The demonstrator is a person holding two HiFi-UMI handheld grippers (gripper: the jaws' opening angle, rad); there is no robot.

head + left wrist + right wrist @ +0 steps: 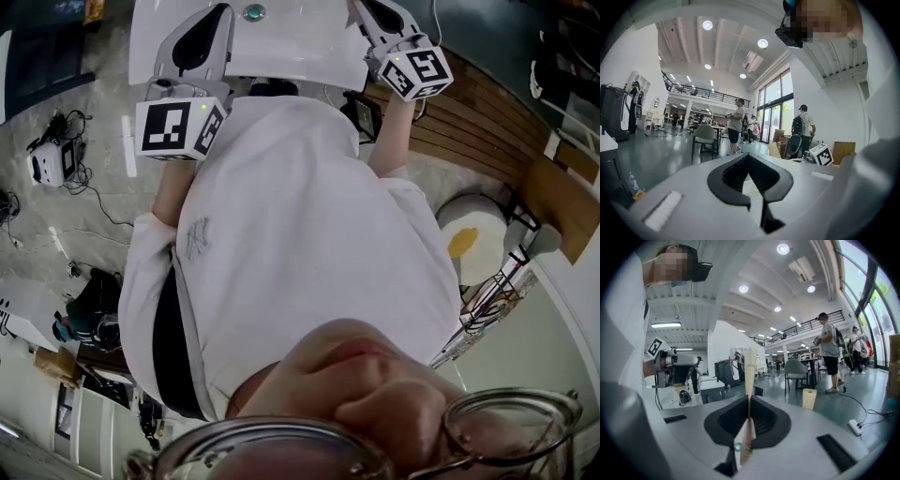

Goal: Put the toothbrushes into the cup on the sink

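In the right gripper view my right gripper (749,398) is shut on a thin cream toothbrush handle (749,373), which stands upright between the black pads, one end rising above the tips and the other running back toward the camera. My left gripper (748,155) has its tips together with nothing between them. The head view shows both grippers raised in front of the person's white shirt: the left gripper (211,28) at top left, the right gripper (375,11) at top right. Between them lies a white glossy surface (291,42). No cup shows in any view.
Both gripper views look level across a large hall with several people (737,124), a grey chair (704,136), a standing person (829,352) and cardboard boxes (843,151). Below, the floor holds cables and a white device (49,159), wooden boards (487,122) and a round white stool (473,239).
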